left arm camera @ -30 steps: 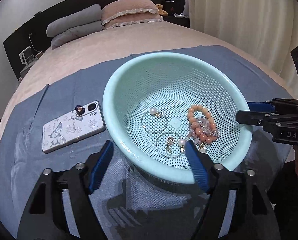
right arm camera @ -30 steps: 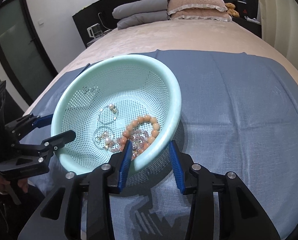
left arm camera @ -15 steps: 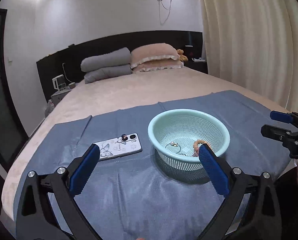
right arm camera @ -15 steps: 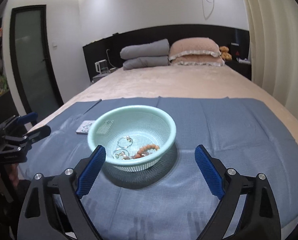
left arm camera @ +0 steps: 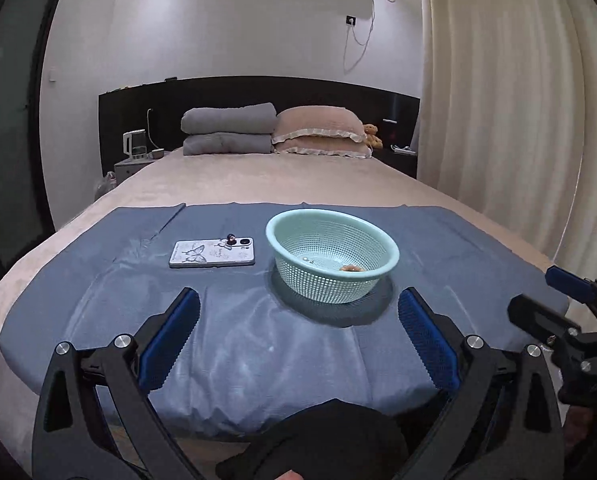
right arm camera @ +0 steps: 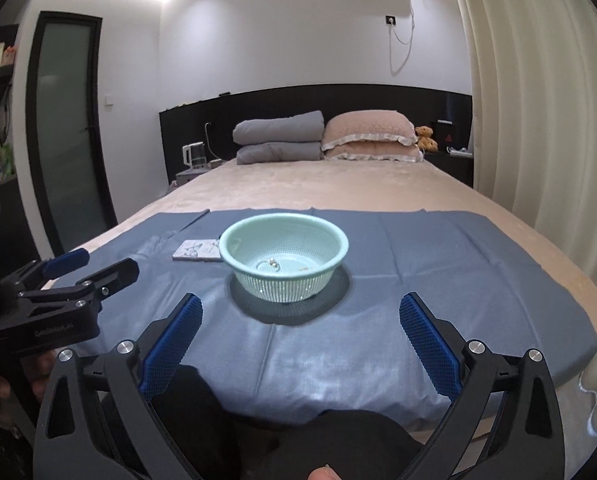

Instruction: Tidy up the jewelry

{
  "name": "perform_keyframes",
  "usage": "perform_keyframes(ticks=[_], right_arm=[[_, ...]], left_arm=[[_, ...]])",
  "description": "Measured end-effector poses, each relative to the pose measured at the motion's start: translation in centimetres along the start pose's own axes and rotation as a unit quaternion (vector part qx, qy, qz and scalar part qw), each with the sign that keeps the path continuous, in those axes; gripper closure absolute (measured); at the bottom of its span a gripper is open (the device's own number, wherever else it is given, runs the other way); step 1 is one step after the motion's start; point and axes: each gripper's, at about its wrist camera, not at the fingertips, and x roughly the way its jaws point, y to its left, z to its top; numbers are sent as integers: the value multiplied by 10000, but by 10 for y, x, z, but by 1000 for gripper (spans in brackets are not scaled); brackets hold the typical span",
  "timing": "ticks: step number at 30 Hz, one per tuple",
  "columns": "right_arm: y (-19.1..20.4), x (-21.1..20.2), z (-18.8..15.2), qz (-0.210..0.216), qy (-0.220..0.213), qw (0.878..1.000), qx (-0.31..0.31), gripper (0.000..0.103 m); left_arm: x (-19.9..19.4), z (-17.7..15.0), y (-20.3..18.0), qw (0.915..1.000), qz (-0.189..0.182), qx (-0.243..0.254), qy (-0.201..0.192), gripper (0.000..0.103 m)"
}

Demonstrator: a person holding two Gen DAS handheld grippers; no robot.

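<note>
A mint-green mesh basket (left arm camera: 330, 288) (right arm camera: 282, 286) stands on the blue cloth (left arm camera: 98, 288) over the bed. Inside it lie a pink bead bracelet (left arm camera: 351, 268) and a pearl hoop earring (right arm camera: 268, 265); the rest of its contents is hidden by the rim. My left gripper (left arm camera: 298, 296) is open and holds nothing, pulled back over the near edge of the bed. My right gripper (right arm camera: 301, 300) hangs at the same distance with its jaws opening, nothing between them. Each gripper shows in the other's view, the right gripper (left arm camera: 536, 292) at the right edge and the left gripper (right arm camera: 106, 262) at the left edge.
A phone (left arm camera: 212, 254) (right arm camera: 198, 250) in a butterfly case, a small charm on it, lies left of the basket. Pillows (left arm camera: 318, 132) and folded grey bedding (left arm camera: 226, 128) sit at the headboard. Curtains (right arm camera: 538, 120) hang at the right. A person's dark-clothed knee (left arm camera: 330, 432) is below the grippers.
Both grippers have drawn back and up from the basket's rim to beyond the bed's near edge. Both sets of jaws have widened. The basket stays on the cloth.
</note>
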Motion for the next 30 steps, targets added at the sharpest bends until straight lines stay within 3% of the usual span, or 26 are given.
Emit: perform_keyframes(ticks=[5,17,30], right_arm=[[-6,28,-21,123,275,9994,157,8],[-5,57,-45,22,726,9973,68,8],[-4,57,-47,64,798,9968,38,8]], left_arm=[[19,-22,-16,9995,-22,203,245,6],[51,-46,5,9972,-68,-112,734,6],[44,-48,4,9976,109,30,690,6]])
